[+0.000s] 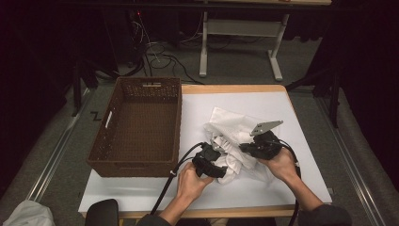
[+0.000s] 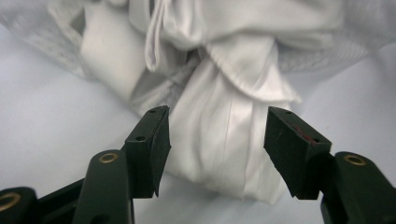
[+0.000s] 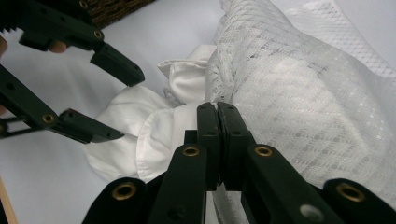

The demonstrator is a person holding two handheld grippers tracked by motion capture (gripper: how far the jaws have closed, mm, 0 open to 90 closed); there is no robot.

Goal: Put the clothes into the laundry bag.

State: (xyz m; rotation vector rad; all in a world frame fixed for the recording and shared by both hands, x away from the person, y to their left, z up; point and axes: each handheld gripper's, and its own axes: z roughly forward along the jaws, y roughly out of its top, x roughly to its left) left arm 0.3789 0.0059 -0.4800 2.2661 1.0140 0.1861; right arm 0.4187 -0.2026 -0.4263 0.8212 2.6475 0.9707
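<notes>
White crumpled cloth (image 1: 230,150), part smooth fabric and part mesh, lies bunched on the white table top (image 1: 301,141), near its middle, just right of the brown woven basket (image 1: 136,127). A smooth fold of the cloth sits between the spread jaws of the left gripper (image 2: 217,149), whose pads stand clear of it. The right gripper (image 3: 217,140) has its jaws pressed together on the mesh edge of the cloth. Both hands rest at the near side of the table.

Brown wicker basket (image 1: 108,155) (left on the table (image 1: 301,141)), cables (image 1: 162,59) on the floor
</notes>
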